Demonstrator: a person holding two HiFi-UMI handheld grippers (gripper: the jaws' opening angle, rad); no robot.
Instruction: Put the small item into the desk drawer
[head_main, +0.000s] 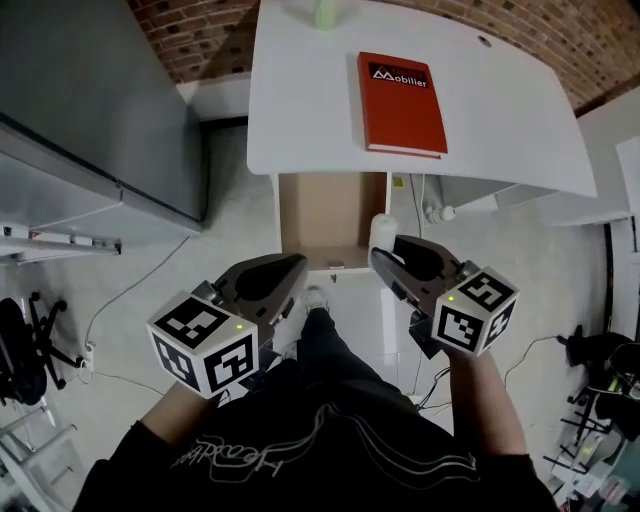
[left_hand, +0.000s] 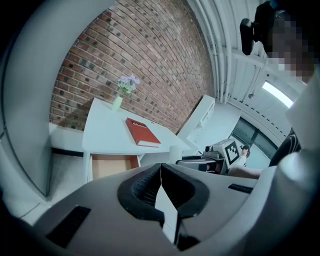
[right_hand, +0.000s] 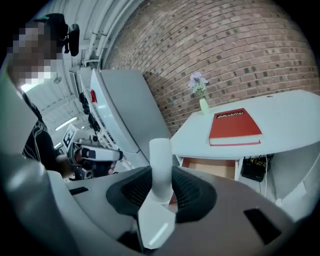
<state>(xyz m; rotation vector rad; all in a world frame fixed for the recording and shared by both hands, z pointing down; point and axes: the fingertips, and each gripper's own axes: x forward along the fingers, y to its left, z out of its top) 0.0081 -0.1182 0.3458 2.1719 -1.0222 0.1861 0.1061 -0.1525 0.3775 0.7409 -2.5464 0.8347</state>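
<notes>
A small white cylinder (right_hand: 160, 155) stands upright between the jaws of my right gripper (right_hand: 161, 176), which is shut on it. In the head view the cylinder (head_main: 381, 233) sticks out past the right gripper (head_main: 386, 262), just right of the open desk drawer (head_main: 320, 210). The drawer's brown inside (right_hand: 212, 168) looks bare. My left gripper (head_main: 295, 270) hovers near the drawer's front edge. Its jaws (left_hand: 160, 172) meet with nothing between them. The left gripper view shows the drawer (left_hand: 112, 165) ahead, with the right gripper (left_hand: 200, 161) off to the right.
The white desk (head_main: 500, 110) carries a red book (head_main: 400, 103) and a green vase of flowers (left_hand: 120, 100) by the brick wall. A grey cabinet (head_main: 90, 110) stands to the left. The person's leg and shoe (head_main: 318, 300) are below the drawer. Cables run along the floor (head_main: 130, 290).
</notes>
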